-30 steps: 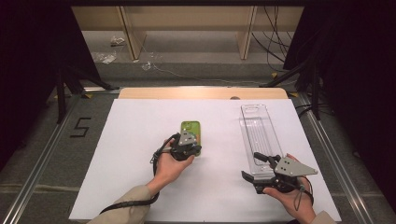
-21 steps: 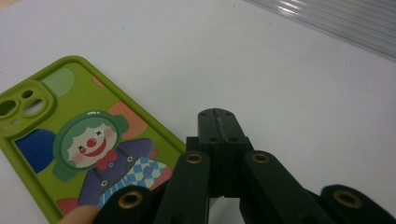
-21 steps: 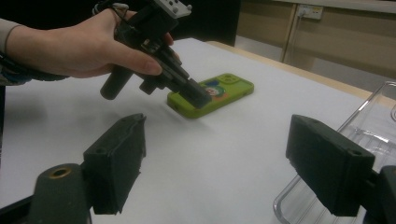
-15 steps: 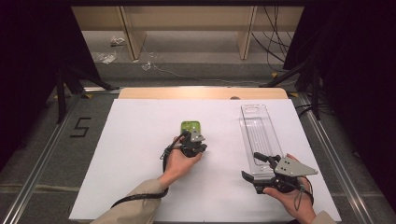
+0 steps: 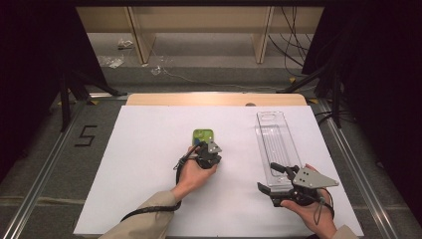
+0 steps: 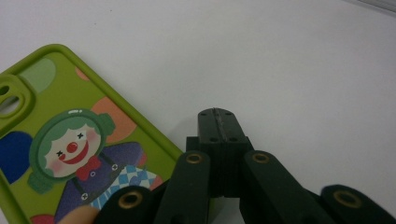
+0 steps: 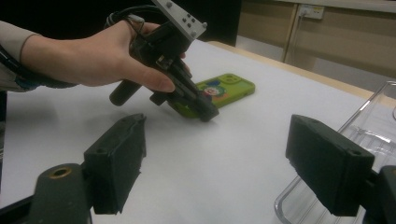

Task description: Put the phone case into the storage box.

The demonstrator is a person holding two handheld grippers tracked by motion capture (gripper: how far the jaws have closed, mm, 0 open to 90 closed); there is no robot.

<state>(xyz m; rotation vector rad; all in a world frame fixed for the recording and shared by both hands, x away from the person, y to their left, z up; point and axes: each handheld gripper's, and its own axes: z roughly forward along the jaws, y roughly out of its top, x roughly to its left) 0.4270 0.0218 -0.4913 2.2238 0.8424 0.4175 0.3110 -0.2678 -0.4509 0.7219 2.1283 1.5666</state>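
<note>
1. Phone case (image 5: 204,137), green with a clown picture on its back, lies flat on the white table cover (image 5: 149,149) near the middle of the table, printed side up, camera cut-out at the far end.
2. Left gripper (image 5: 203,152) is held in the person's left hand (image 5: 191,174) and tilts down toward the near right edge of the case; in the left gripper view its jaws are pressed together with nothing between them, tips (image 6: 219,122) on or just above the white cover, just beside the case's edge (image 6: 70,140).
3. From the right gripper view the same closed left gripper (image 7: 208,114) points down at the near side of the case (image 7: 219,91); whether it touches the case I cannot tell.
4. Right gripper (image 5: 277,178) sits in the right hand (image 5: 311,211) at the near right of the table, jaws spread wide apart and holding nothing.
5. Clear plastic tray (image 5: 274,144), long and narrow, lies on the right part of the cover; its near end sits between or just beyond the open right jaws, and its edge (image 7: 327,191) shows beside the right-hand jaw pad (image 7: 327,163) in the right gripper view.
</note>
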